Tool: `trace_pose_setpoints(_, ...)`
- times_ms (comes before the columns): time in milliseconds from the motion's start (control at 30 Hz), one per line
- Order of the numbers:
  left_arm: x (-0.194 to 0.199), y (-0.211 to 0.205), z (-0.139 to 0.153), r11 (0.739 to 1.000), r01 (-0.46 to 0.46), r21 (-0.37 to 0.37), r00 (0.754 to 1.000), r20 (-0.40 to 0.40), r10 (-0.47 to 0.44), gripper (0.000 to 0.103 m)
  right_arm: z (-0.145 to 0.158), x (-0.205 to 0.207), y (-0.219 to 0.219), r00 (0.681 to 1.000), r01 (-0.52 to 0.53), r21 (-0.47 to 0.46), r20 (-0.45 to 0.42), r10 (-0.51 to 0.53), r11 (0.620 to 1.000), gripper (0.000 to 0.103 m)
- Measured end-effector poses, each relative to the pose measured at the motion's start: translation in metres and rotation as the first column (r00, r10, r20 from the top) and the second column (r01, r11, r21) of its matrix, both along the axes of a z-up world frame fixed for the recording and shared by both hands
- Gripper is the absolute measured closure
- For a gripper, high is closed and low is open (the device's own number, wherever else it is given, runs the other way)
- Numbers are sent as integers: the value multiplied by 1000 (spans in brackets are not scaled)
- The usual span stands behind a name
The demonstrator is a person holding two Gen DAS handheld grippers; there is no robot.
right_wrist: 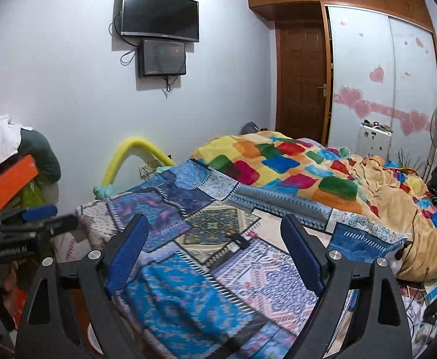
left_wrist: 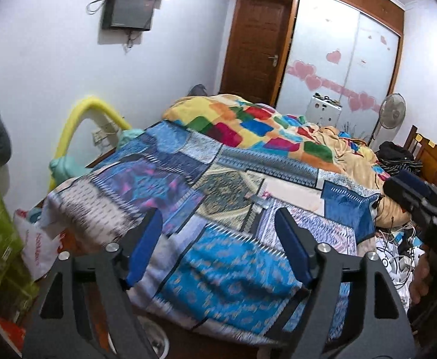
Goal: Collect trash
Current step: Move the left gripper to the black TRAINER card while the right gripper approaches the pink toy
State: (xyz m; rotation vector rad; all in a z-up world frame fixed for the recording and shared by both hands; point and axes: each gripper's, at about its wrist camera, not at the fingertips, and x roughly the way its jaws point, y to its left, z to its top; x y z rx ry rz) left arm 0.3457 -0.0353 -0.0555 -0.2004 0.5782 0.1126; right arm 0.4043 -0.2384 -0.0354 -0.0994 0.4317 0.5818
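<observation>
Both grippers, left gripper (left_wrist: 218, 218) and right gripper (right_wrist: 215, 224), gape empty over the patchwork bedspread (left_wrist: 218, 269); colourful blanket (right_wrist: 278, 164) at one o'clock.

A white plastic bag (left_wrist: 37, 245) at the foot of the bed carries red lettering that begins "HotMa", with the rest lost in the folds; the same bag (right_wrist: 71, 243) shows those letters in the right wrist view too. The side of the left tool (right_wrist: 12, 252), seen from the right wrist view, bears a line of pale block letters too blurred to read for sure. Nothing else is legible.
</observation>
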Motion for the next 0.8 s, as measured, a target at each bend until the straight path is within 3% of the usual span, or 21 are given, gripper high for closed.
trace_pose_setpoints(200, 71, -22, -23, 998, 56, 9, 998, -38, -55, 23, -42, 60, -19, 990, 70, -32, -117, -74, 997, 15)
trace_pose_setpoints(400, 142, -36, -66, 995, 104, 0, 989, -106, -103, 23, -74, 109, -21, 975, 79, -53, -203, -88, 995, 15)
trace_pose_setpoints(500, 173, -38, -90, 993, 117, -11, 984, -131, -118, 23, -106, 154, -11, 964, 72, -90, -250, -93, 993, 17)
trace_pose_setpoints(600, 196, -37, -111, 993, 119, -24, 981, -154, -121, 23, -120, 173, -3, 956, 52, -101, -283, -79, 994, 31)
trace_pose_setpoints(667, 212, -35, -128, 993, 115, -33, 977, -176, -119, 23, -145, 202, 14, 936, -13, -121, -352, -31, 993, 44)
trace_pose_setpoints(800, 235, -28, -153, 994, 100, -52, 971, -215, -109, 23, -180, 234, 35, 907, -55, -145, -421, -11, 988, 59)
